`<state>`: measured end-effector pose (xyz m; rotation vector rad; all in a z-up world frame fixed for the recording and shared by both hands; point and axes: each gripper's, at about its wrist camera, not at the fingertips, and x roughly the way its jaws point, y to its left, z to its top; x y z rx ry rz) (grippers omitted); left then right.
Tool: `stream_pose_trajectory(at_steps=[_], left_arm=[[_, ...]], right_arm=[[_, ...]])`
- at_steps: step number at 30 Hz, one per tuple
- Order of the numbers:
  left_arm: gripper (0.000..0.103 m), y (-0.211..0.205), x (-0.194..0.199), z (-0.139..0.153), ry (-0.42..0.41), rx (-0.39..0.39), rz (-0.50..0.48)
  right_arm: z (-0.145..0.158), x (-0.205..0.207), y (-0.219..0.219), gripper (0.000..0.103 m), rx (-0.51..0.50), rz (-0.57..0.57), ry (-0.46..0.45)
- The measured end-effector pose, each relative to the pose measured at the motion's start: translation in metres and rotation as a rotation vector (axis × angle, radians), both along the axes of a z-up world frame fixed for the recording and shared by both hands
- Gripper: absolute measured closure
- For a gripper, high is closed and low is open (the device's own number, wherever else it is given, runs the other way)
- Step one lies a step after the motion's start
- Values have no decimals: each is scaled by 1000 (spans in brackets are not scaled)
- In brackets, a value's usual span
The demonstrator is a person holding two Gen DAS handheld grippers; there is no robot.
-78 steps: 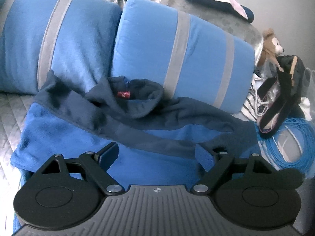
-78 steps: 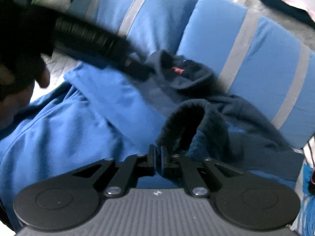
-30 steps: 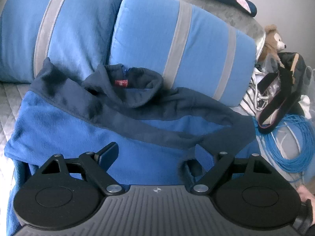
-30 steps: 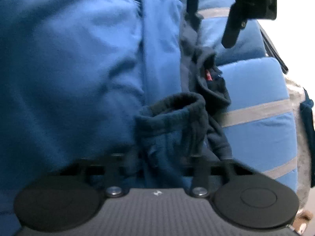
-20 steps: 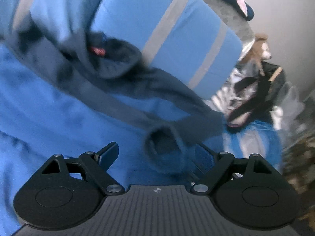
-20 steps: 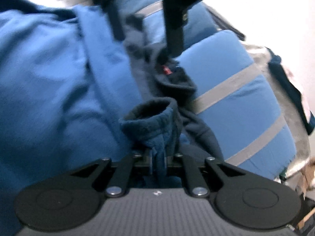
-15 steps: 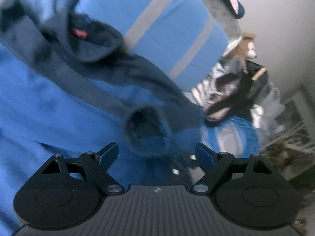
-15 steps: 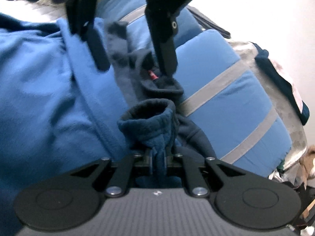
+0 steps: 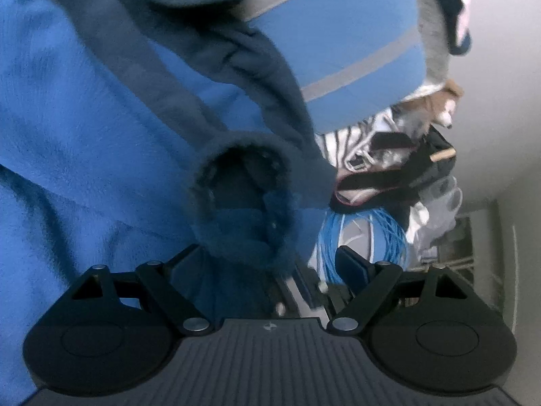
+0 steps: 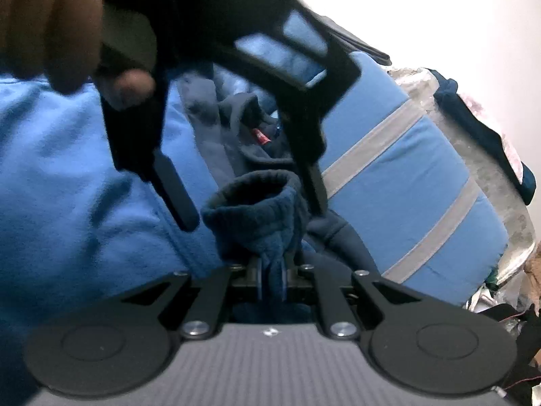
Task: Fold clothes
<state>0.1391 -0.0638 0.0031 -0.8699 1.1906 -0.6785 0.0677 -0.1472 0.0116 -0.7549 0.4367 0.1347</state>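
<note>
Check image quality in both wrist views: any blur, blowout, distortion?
Left wrist view: motion-smeared plush toy and bag straps, dark sleeve cuff soft, fisheye bending at edges. Right wrist view: wall at top right blown out white, left gripper and hand close and blurred; right gripper sharp.

Supporting surface itself hidden under fabric; type not confirmed. Taken as landmark: blue pillow with grey stripes [image 9: 338,34]. Lying against the pillow's front and spreading away to its left: blue fleece garment [image 9: 84,118] with navy trim, rumpled. Just beyond the pillow's right end: striped black-and-white cloth [image 9: 341,142], black strapped bag [image 9: 389,176], coil of blue cable [image 9: 389,233] and brown plush toy [image 9: 436,108], heaped together and touching. Behind the pillow: grey blanket [image 10: 490,155], bunched.
</note>
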Motion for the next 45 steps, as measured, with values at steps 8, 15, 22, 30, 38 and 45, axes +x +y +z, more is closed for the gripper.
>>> stream_pose_trajectory(at_steps=[8,15,22,30,38,45], left_arm=[[44,-1,11,-15,55,2,70],[88,5,8,-8,21,11,95],[90,9,7,-1,-19,4,111],[90,13,7,20,-54,-77,126],[91,35,14,48,-80,-205,186],[91,64,18,71,-119,-290,228]], right_arm=[[0,-2,-2,93,-10,29,2],[-1,-4,-1,93,-27,54,9],[-3,-1,1,42,-62,2,-47],[-12,13,-9,10,-113,-77,-88],[-17,35,-27,1,-167,-189,-157],[-20,53,-44,0,-196,-288,-198]])
